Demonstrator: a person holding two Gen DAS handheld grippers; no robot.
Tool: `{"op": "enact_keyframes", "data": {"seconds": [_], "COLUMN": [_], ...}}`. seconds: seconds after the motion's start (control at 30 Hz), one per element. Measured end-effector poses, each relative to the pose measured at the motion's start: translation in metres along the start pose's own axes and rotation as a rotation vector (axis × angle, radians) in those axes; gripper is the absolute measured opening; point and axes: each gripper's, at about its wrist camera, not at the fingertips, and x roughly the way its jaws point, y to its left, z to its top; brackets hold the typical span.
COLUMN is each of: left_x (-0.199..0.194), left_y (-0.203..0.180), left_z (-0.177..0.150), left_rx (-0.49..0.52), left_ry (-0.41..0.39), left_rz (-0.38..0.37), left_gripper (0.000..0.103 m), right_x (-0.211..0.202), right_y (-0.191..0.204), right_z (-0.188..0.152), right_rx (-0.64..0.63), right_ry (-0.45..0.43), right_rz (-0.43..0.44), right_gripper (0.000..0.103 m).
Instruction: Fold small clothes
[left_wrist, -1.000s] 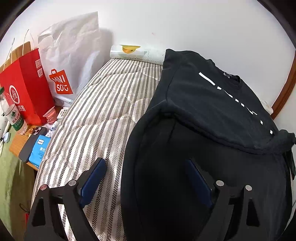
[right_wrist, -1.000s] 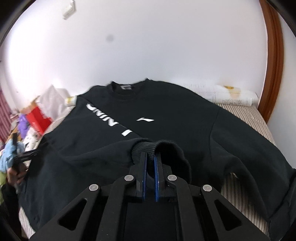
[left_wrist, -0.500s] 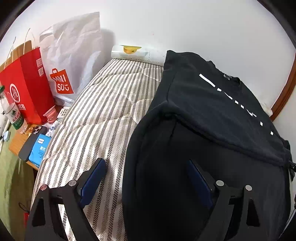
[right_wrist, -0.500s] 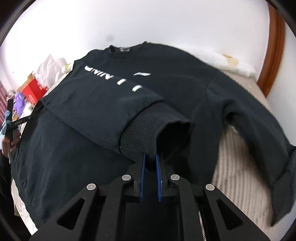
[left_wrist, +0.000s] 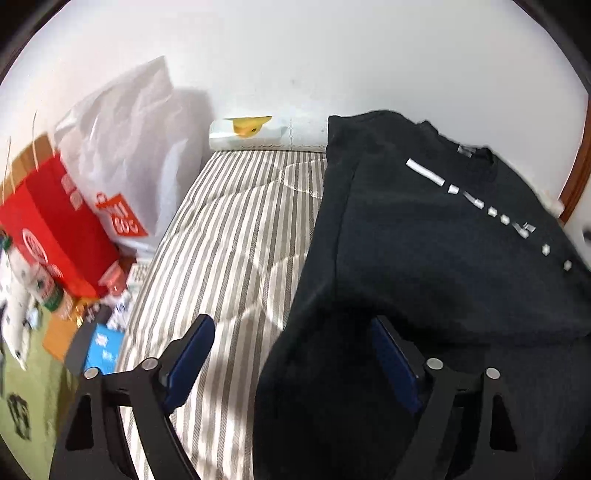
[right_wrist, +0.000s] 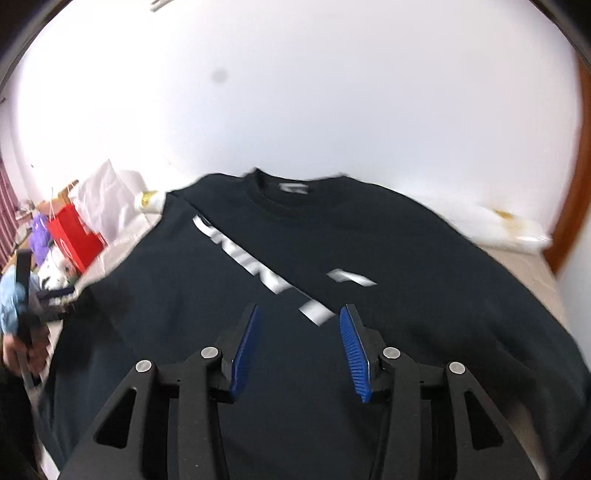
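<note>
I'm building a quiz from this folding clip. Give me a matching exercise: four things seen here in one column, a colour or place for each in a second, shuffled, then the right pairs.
Things:
1. sweatshirt
2. paper bag
3. mattress
4. plastic bag

Colour or place:
A. red, beside the bed
B. white with a red logo, against the wall
C. striped, under the garment
D. black with white lettering, spread on the bed

Pairs: 1-D, 2-A, 3-C, 4-B
</note>
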Motion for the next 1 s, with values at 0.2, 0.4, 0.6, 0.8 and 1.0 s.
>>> {"op": "enact_keyframes", "data": {"seconds": [0.2,0.4,0.6,0.8,1.0], "left_x": [0.011,0.014,0.015,0.006,0.018], "left_y": [0.000,0.008,0.015,0.020,0.037], "left_z": [-0.006,-0.004,-0.006,-0.006,-0.008], "left_rx": [0.040,-0.042,-0.085,-0.108,-0.176], "left_ry": [-0.015,-0.030,-0.031,-0.077,-0.015], "left_rz": [-0.020,-0.125,-0.162,-0.160,-0.123], "left_gripper": [0.067,0.050,0.028,0.009,0.008], "right_x": [0.088,0.178,0.246,0.259,0.286], "right_y": [0.066,0.141,0.185,0.205,0.240], "right_z": [0.052,0.099,0.125,0.138,0.147], "right_rx": [-0.017,-0.085,-0.135,-0.164,-0.167], "right_ry": [0.029,0.046,0.096,0.038,0.016], "right_rz": [0.146,0.262,0.271,0.308,0.342], "right_gripper": [0.045,0.046,0.045,0.012,0.012]}}
